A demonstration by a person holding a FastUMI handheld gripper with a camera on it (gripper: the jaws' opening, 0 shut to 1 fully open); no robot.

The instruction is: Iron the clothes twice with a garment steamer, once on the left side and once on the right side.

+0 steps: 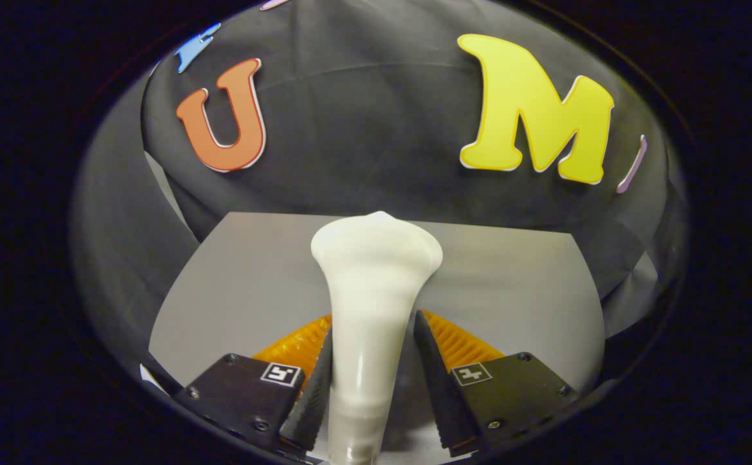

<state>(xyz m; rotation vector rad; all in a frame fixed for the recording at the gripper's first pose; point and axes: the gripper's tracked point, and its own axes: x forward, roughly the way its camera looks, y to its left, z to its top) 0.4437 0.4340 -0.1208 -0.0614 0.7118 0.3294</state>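
A white garment steamer [376, 258] stands between my fingers, its slim handle running up from the base of the view to a flared head that points ahead. My gripper [374, 318] is shut on the handle, with both ribbed pads pressing on its sides. The steamer's head hangs over a grey tabletop [240, 278], a little short of the table's far edge. The lower end of the handle is hidden below my fingers.
The grey tabletop spreads to both sides of the fingers and ends at a straight far edge. Behind it and around its sides hangs the black cloth wall [363, 129] of the booth, draped in folds.
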